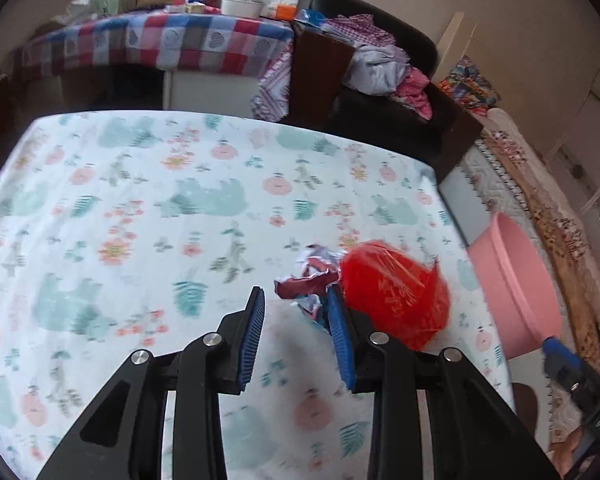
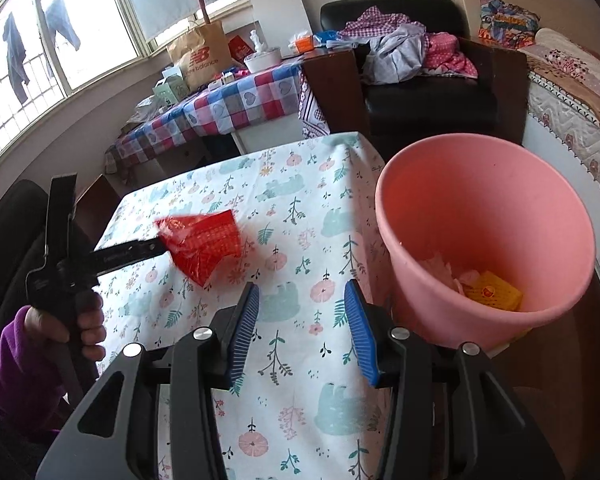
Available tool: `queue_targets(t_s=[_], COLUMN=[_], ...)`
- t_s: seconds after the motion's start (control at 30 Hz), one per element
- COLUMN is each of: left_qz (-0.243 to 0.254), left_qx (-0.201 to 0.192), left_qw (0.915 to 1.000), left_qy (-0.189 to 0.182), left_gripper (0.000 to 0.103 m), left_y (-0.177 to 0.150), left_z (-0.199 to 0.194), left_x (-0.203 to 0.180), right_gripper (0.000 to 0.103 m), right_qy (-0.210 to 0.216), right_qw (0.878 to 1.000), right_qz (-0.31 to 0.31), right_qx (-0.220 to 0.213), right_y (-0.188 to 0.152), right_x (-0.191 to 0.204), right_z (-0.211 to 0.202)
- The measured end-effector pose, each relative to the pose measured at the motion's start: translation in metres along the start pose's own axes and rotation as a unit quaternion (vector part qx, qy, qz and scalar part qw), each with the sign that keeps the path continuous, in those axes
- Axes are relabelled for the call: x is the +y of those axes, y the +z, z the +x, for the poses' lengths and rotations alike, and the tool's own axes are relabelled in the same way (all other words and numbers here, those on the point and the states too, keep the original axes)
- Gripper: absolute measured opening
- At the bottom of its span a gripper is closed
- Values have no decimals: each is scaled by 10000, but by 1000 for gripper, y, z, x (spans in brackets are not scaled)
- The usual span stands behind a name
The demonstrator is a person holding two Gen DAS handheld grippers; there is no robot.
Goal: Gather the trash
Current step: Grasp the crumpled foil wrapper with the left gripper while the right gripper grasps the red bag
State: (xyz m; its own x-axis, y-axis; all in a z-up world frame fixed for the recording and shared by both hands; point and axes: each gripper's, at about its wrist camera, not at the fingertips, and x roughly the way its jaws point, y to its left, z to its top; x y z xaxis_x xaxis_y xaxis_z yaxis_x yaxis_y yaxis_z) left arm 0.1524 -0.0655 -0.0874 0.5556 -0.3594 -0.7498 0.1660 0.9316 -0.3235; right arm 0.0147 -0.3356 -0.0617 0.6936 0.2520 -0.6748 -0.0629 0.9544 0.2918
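A red crinkled plastic wrapper (image 1: 396,294) lies on the floral tablecloth (image 1: 180,208), with a crumpled red, white and blue wrapper (image 1: 312,276) beside it on its left. My left gripper (image 1: 296,300) is open, low over the table; its right finger touches both wrappers. In the right wrist view the red wrapper (image 2: 204,244) hides the left gripper's fingertips. My right gripper (image 2: 302,292) is open and empty above the table's right edge. A pink bucket (image 2: 496,184) stands just right of it, holding yellow packaging (image 2: 494,290) and pale paper.
A black armchair (image 2: 440,76) piled with clothes stands beyond the table. A checked-cloth side table (image 2: 228,100) with a paper bag and boxes is at the back left. A quilted bed (image 2: 572,92) runs along the right.
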Motion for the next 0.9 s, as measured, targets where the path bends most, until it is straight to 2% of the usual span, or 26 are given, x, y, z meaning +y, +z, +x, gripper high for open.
queue_targets(t_s=[0.07,0.1,0.17,0.3,0.4,0.6,0.73,0.9], left_qz=[63,120,319,651,657,691,956,1248], left_qx=[4,-13,-133,-320,-352,28,110,111], left_qw=[9999,9998,9991,9971,9969,9954,9919,9859], left_qy=[-128,-187,-231,-235,-264,-669,-828,-1110], left_gripper=[13,13,2,2,2,2,2,2], left_y=[1,1,1,-3,-7,-34,-55,-68], left_z=[4,5,1,-16,-29,-44,-53,-70], left_x=[-7,-12,-24,-41,-43,-44,-54,-60], right_gripper=[45,45,45,45,45,45,45,45], right_qy=[37,61,122,306,482,894,752,858], right_qw=[10000,10000,9999,9994,9987,9954,9957,9959], right_qz=[-22,-44,-77,-96,-113,-320,-543,-249], right_qx=[27,42,52,95,130,94,18,142], right_y=[-1,-1,0,-1,2,12,20,18], right_x=[1,2,5,10,15,40,50,43], right_z=[2,3,5,8,11,12,9,7])
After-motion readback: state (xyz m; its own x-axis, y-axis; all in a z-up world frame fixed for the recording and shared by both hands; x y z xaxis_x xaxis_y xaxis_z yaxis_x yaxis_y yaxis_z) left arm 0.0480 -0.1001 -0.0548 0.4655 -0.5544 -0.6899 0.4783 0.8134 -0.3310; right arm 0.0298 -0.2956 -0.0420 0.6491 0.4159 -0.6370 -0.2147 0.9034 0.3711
